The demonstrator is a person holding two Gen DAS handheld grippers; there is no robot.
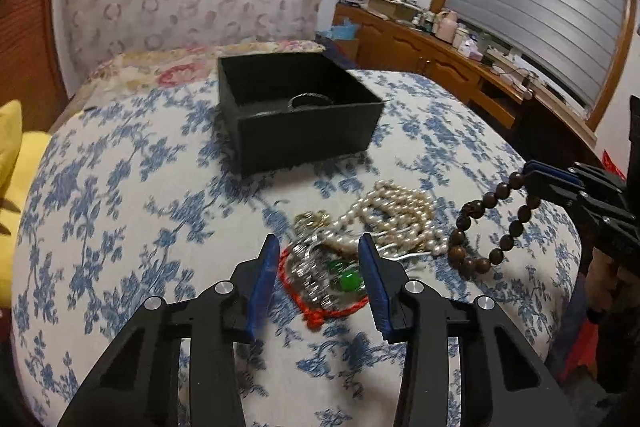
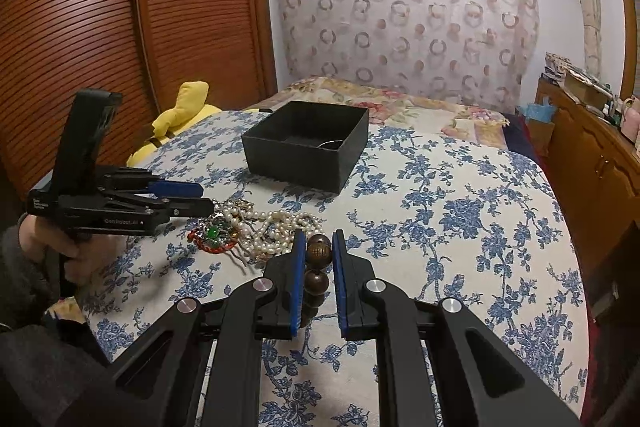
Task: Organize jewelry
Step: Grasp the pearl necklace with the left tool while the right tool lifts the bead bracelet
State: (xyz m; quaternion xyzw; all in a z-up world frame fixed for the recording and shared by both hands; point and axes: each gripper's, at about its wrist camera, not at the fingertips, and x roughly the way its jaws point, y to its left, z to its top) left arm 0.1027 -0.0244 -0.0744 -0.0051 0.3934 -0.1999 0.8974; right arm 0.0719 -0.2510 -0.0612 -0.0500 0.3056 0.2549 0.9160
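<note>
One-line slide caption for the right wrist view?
Right gripper clamps brown wooden bead bracelet near pearl necklaces, short of black box.

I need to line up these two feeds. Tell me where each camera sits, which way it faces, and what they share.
Left wrist: on the left gripper, angled down at the jewelry pile; its own fingers show, pads apart around the pile.
Right wrist: on the right gripper, facing the curtained wall; shut on the wooden bead bracelet; a hand holds the other gripper.
Shared: black box, pearl necklace, floral bedspread, each other's gripper.
</note>
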